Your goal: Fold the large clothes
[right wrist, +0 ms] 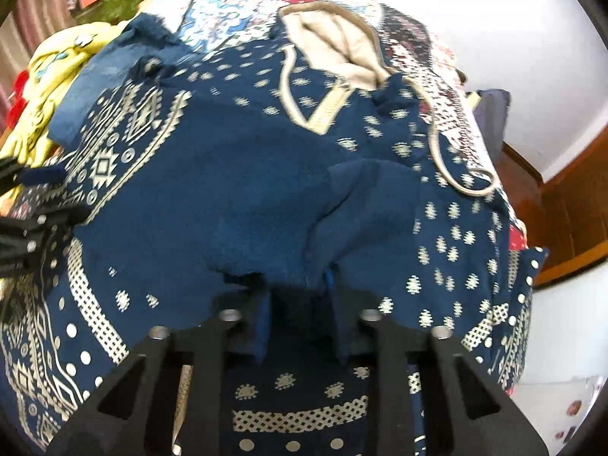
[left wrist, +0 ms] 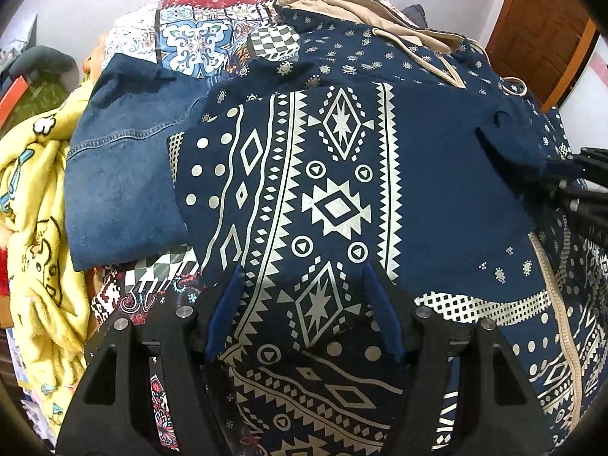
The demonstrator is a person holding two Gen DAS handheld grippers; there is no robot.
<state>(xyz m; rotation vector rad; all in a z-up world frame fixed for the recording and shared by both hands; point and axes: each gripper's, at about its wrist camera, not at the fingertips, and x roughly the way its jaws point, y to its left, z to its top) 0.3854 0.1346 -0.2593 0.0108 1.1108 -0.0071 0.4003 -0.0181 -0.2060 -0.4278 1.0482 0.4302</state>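
A large navy hooded garment (left wrist: 334, 190) with cream geometric print, a beige-lined hood (left wrist: 334, 11) and drawstrings lies spread on a patterned bedspread (left wrist: 197, 38). It fills the right wrist view too (right wrist: 235, 190). My left gripper (left wrist: 304, 269) is open, its blue-padded fingers (left wrist: 235, 288) resting apart over the printed cloth with nothing between them. My right gripper (right wrist: 300, 285) is shut on a bunched navy fold of the garment (right wrist: 342, 220); its fingertips are hidden under the cloth. In the left wrist view the right gripper (left wrist: 562, 174) shows at the right edge, gripping a sleeve end.
A denim garment (left wrist: 121, 167) lies left of the hoodie. A yellow cartoon blanket (left wrist: 38, 235) is heaped at the far left. A wooden door (left wrist: 547, 30) stands at the back right, with white wall behind the bed.
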